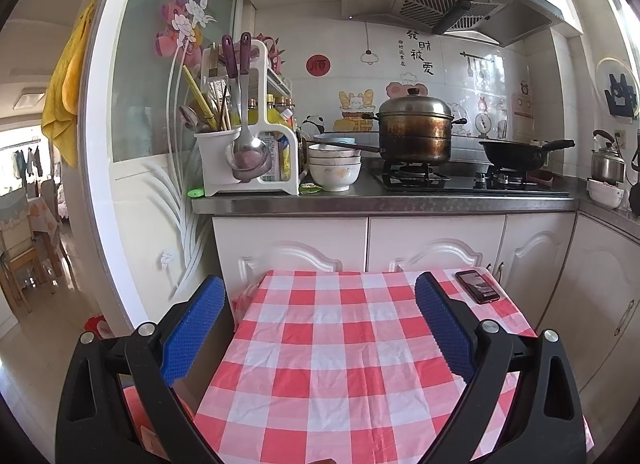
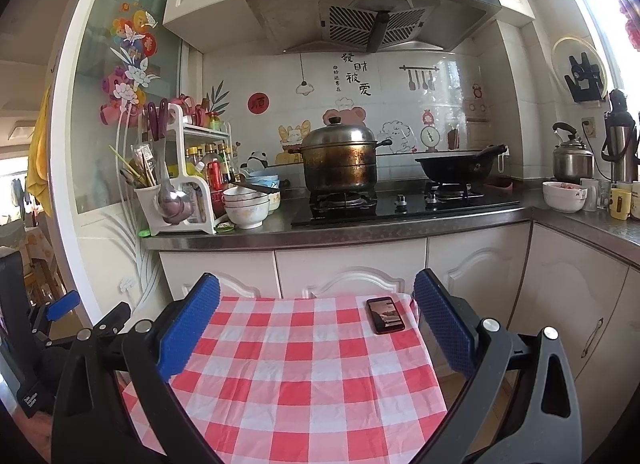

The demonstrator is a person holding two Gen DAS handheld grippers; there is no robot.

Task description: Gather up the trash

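A small table with a red-and-white checked cloth (image 1: 340,348) (image 2: 296,368) fills the foreground of both views. My left gripper (image 1: 320,288) hangs open over its near left part, nothing between the blue pads. My right gripper (image 2: 316,288) is open too, above the cloth. The left gripper's blue pad (image 2: 62,306) shows at the left edge of the right wrist view. A small green wrapper (image 1: 310,188) (image 2: 225,227) lies on the counter beside the stacked bowls. No trash shows on the cloth.
A dark phone (image 1: 477,286) (image 2: 385,314) lies on the table's far right corner. Behind stands a steel counter (image 1: 384,203) with a utensil rack (image 1: 248,143), stacked bowls (image 1: 335,167), a steamer pot (image 1: 415,129), a wok (image 1: 520,151) and a kettle (image 2: 573,157). A red bag (image 1: 94,326) sits on the floor at left.
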